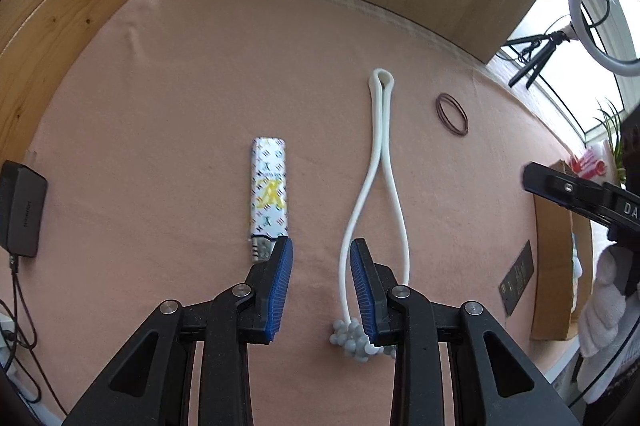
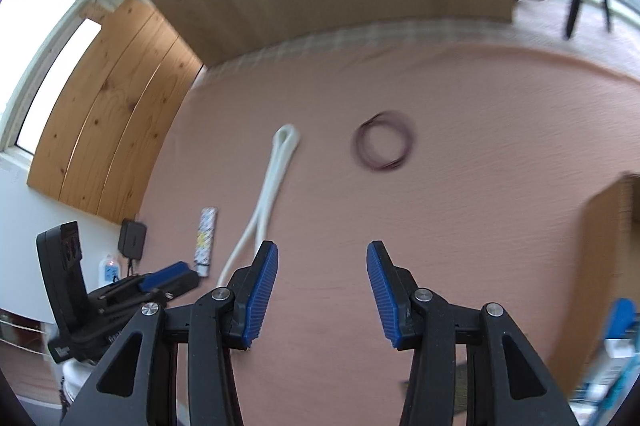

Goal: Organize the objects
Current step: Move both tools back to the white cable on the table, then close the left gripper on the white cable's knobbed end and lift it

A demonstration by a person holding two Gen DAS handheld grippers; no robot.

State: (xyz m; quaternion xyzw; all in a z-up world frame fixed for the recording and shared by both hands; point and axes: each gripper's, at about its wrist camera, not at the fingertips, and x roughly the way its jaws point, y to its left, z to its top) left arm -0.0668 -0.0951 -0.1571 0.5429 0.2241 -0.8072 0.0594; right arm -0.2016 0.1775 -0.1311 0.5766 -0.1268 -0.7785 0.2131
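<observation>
Left gripper sits nearest the lens, jaws parted and holding nothing, low over the pink cloth. The white massager loop runs between and under the right pad, its grey knobbed head close in beside that pad; whether pad and band touch is unclear. The patterned lighter lies just beside the left pad, metal end toward the camera. The rubber bands are farther out to the right, clear of the loop. Handling guess: the loop looks like soft silicone, light and floppy, and will sag and swing if taken mid-band, so grip near the knobbed head where there is bulk. The lighter is rigid, light and glossy, possibly slippery; pinch across its narrow sides at mid-body. The bands are thin and flat on cloth, hardest to pick. Right gripper is also parted wide and empty, held higher with the bands ahead of it; this view is motion-blurred. Only the right view shows the left tool from the side and the cardboard box; only the left view shows the knobbed head and the lighter's print clearly.
</observation>
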